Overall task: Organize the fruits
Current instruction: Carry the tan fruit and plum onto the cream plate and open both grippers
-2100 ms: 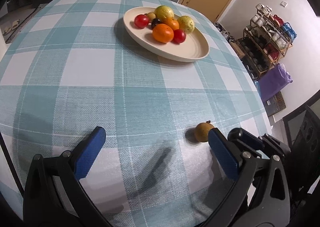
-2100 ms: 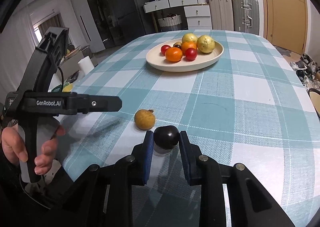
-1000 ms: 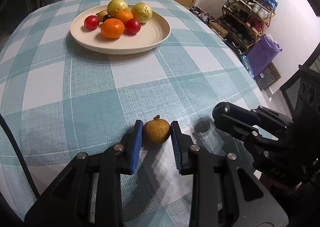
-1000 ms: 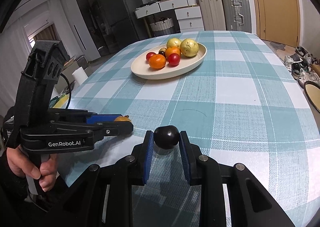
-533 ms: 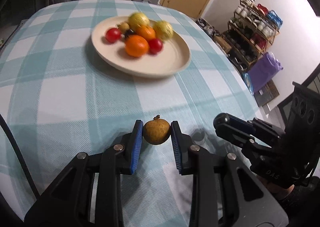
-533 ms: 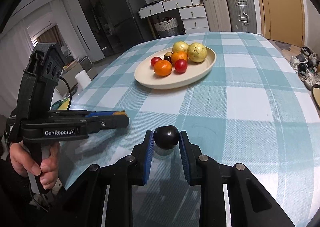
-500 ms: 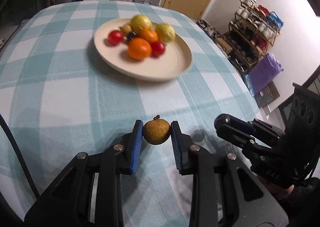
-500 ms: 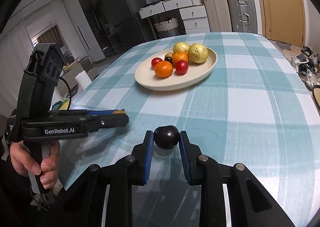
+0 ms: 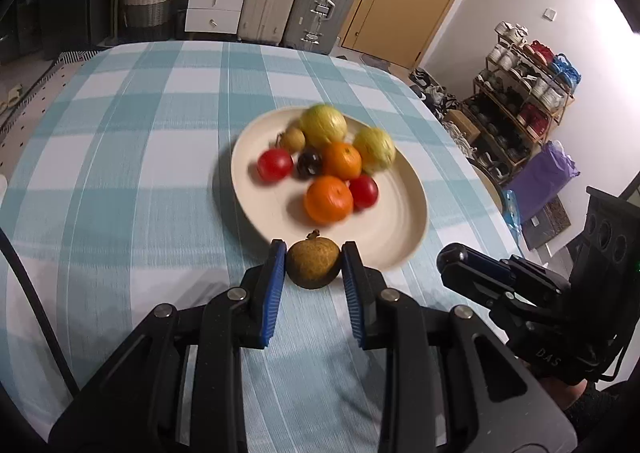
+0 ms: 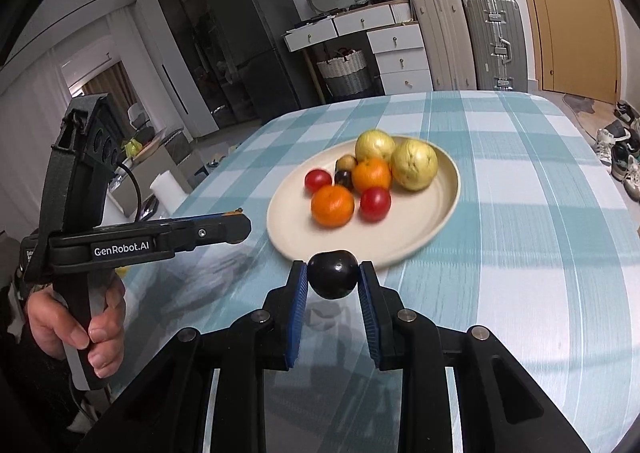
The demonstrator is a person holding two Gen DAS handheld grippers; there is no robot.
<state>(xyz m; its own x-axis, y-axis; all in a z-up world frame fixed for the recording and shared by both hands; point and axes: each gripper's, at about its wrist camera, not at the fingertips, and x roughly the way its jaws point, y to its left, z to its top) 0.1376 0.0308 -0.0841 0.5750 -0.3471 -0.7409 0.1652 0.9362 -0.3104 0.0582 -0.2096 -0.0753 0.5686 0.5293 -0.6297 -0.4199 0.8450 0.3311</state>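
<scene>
Both grippers are nearing the plate (image 9: 404, 237) at twelve o'clock, the left gripper (image 9: 313, 267) clamping a brown fruit (image 9: 313, 262), the right gripper (image 10: 333, 280) a dark plum (image 10: 333, 279), drop-off coming

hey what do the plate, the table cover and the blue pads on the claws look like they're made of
Plate: looks like matte cream ceramic or melamine; smooth and dull, so which one is open.
Table cover: woven cloth, teal and white check; a fine weave shows up close.
Blue pads: probably rubber or soft plastic; fine ridges run across their faces.
</scene>
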